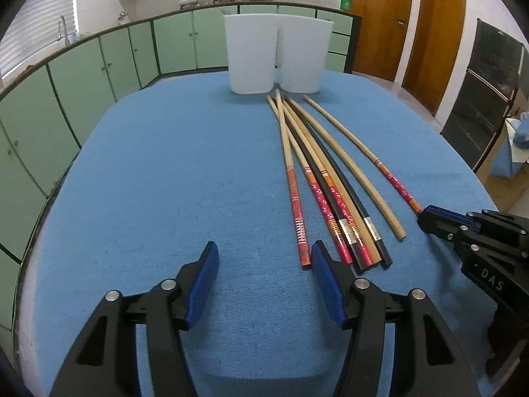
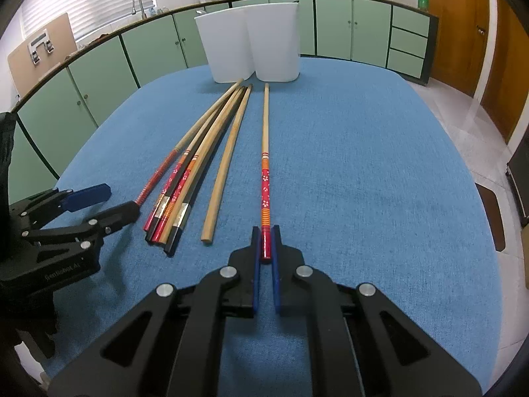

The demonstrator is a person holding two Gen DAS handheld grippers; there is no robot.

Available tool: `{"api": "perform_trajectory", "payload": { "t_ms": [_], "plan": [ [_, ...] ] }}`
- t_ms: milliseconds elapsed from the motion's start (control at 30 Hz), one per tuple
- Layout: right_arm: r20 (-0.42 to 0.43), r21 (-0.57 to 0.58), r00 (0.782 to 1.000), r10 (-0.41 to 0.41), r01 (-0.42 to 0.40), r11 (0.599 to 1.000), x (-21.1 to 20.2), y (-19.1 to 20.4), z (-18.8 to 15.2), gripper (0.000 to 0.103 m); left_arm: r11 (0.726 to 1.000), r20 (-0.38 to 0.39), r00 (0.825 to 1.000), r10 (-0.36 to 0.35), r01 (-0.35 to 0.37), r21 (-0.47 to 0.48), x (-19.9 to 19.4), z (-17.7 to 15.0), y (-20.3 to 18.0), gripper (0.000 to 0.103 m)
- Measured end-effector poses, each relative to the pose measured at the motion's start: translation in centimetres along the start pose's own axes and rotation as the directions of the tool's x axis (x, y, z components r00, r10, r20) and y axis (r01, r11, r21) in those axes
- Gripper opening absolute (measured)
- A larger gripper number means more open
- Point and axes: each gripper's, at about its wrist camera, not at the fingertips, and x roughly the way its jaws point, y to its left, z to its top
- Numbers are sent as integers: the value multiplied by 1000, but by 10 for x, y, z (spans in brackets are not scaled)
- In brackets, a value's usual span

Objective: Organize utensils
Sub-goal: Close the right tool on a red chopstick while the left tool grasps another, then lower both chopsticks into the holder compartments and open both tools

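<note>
Across the lower half of the left wrist view, the left gripper (image 1: pixel 264 264) hovers low over the blue tablecloth (image 1: pixel 165 182) with its blue pads spread wide and nothing between them; its right pad sits just beside the painted ends of the bundle of chopsticks (image 1: pixel 324 192), which fans from lower centre up toward the two white holders (image 1: pixel 277 53) at top centre. At the right edge, the right gripper (image 1: pixel 426 216) meets the red end of the lone chopstick (image 1: pixel 350 142), lying apart from the bundle. Turning to the right wrist view, that gripper (image 2: pixel 266 241) points straight up the frame, level with the cloth, its pads closed on the lacquered red tip of the lone chopstick (image 2: pixel 265 165), which runs toward the holders (image 2: pixel 251 43). The stick looks light, stiff and slender, probably slick on its painted end, so a pinch there may let it pivot; holding slightly farther up seems steadier. At left, the left gripper (image 2: pixel 112 201) stands parted beside the bundle (image 2: pixel 185 182).
</note>
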Motion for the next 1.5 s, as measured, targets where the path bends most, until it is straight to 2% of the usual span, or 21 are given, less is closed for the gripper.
{"api": "perform_trajectory", "payload": {
  "t_ms": [333, 367, 500, 567, 767, 1000, 1200, 1500],
  "plan": [
    [-5, 8, 1000, 9, -9, 1000, 1, 0, 0, 7, 1000, -9, 1000, 1, -1, -6, 4, 3, -2, 56],
    [-5, 10, 1000, 12, -12, 1000, 1, 0, -1, 7, 1000, -9, 1000, 2, -2, -6, 4, 3, -3, 53],
    [-1, 6, 1000, 7, -7, 1000, 0, 1, -2, 6, 1000, 0, 1000, -13, 13, 1, 2, 3, -9, 15],
    [2, 2, 1000, 2, -2, 1000, 0, 2, -2, 5, 1000, -2, 1000, -21, 21, 11, 3, 3, -13, 6],
    [35, 31, 999, 24, -25, 999, -7, -4, -1, 5, 999, 8, 1000, -29, 30, -15, -2, 3, -10, 6],
    [140, -15, 990, 2, 0, 1000, -41, -4, 19, 5, 999, 119, 993, -21, 24, -23, -48, 20, 0, 6],
    [227, -28, 974, 20, -14, 1000, -72, -8, 48, 5, 1000, 268, 963, -15, 20, -17, -99, 51, 10, 6],
    [350, -55, 933, 86, -72, 996, -113, -19, 114, 5, 999, 400, 915, -50, 53, 3, -132, 101, 21, 6]
  ]
}}
